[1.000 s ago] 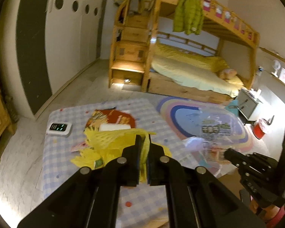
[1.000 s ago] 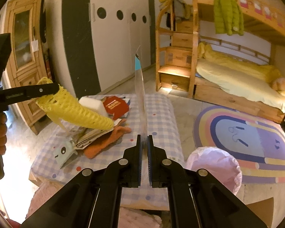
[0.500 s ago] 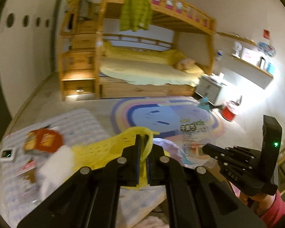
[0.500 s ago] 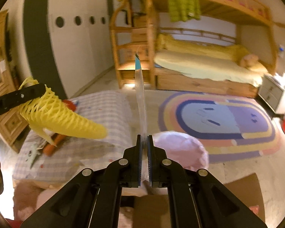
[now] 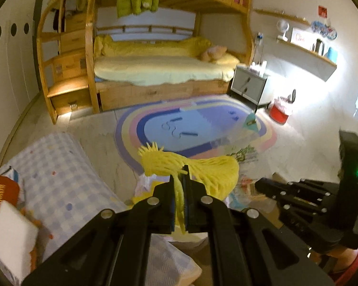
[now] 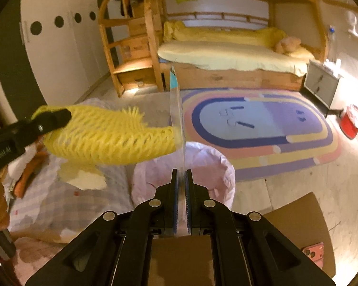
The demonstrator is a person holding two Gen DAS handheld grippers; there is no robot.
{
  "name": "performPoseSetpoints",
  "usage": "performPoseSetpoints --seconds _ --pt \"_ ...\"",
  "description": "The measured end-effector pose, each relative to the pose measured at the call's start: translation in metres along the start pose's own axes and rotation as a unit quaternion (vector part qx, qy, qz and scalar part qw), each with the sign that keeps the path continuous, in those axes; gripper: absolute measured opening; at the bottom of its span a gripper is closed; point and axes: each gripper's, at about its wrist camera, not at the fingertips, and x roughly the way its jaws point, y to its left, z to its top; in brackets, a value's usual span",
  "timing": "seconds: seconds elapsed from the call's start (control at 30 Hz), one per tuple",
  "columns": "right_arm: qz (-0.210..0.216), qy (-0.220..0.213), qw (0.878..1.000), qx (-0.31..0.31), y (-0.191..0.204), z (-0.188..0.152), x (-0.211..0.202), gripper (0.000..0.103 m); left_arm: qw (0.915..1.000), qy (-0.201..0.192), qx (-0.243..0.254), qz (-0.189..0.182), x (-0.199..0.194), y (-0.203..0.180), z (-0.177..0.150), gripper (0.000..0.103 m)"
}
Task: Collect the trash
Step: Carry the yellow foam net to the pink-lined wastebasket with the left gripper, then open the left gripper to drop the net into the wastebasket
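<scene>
Checked table (image 5: 66,178): red packet (image 5: 3,194), white foam block (image 5: 12,233); floor (image 6: 298,186): rainbow rug (image 6: 262,128)

Two claws (image 5: 179,188) (image 6: 181,190), one yellow foam net (image 6: 107,140), one clear wrapper (image 6: 176,109), one pink bag (image 6: 202,166).

Your yellow foam net sleeve (image 6: 107,138) hangs pinched at one end, stretched sideways with its frayed end fanning out above the pink-lined bin (image 6: 202,166). Your clear plastic wrapper (image 6: 177,124), blue-tipped, stands edge-on and upright over the same bin.
</scene>
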Motion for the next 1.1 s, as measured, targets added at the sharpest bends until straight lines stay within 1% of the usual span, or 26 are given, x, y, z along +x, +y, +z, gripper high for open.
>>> performPoseSetpoints --seconds 0.13,0.2,0.33,0.47,0.57,0.6,0.63,0.67,0.7,0.73,0.87,0.97,1.03,1.1 --pt "-0.008 0.016 1.000 0.011 -0.009 -0.002 0.024 0.006 0.9995 0.023 0.007 0.019 0.027 0.005 -0.003 0.003" --pt "-0.012 0.022 0.999 0.022 -0.016 -0.002 0.033 0.006 0.9991 0.030 0.001 0.029 0.037 0.013 -0.004 0.003" --pt "-0.012 0.031 0.999 0.041 -0.026 -0.001 0.049 0.006 0.9986 0.039 -0.010 0.032 0.050 0.023 -0.003 0.003" --pt "-0.007 0.041 0.998 0.041 -0.022 0.001 0.062 0.006 0.9982 0.051 -0.010 0.030 0.064 0.023 -0.005 0.003" --pt "-0.010 0.039 0.998 0.042 -0.020 0.005 0.068 0.008 0.9981 0.053 -0.009 0.030 0.068 0.022 -0.005 0.003" --pt "-0.011 0.037 0.998 0.040 -0.020 0.007 0.070 0.010 0.9981 0.053 -0.010 0.029 0.069 0.023 -0.004 0.008" --pt "-0.012 0.037 0.998 0.039 -0.020 0.008 0.071 0.015 0.9981 0.054 -0.013 0.027 0.070 0.024 -0.003 0.021" --pt "-0.014 0.038 0.998 0.037 -0.019 0.009 0.072 0.030 0.9980 0.055 -0.017 0.026 0.069 0.025 -0.003 0.033" --pt "-0.015 0.036 0.999 0.035 -0.018 0.010 0.072 0.042 0.9980 0.052 -0.023 0.028 0.068 0.026 -0.002 0.052" --pt "-0.019 0.032 0.999 0.031 -0.017 0.011 0.071 0.044 0.9981 0.044 -0.028 0.031 0.065 0.028 -0.001 0.058" --pt "-0.020 0.024 0.999 0.032 -0.015 0.015 0.060 0.044 0.9979 0.038 -0.039 0.035 0.056 0.033 0.001 0.058" --pt "-0.018 0.010 0.999 0.033 -0.012 0.017 0.041 0.044 0.9977 0.028 -0.048 0.040 0.042 0.039 0.001 0.059" --pt "-0.016 -0.003 0.999 0.029 -0.007 0.018 0.025 0.046 0.9975 0.025 -0.053 0.039 0.032 0.043 -0.001 0.061" --pt "-0.015 -0.013 1.000 0.024 -0.002 0.018 0.010 0.047 0.9971 0.023 -0.056 0.047 0.024 0.045 -0.001 0.062"
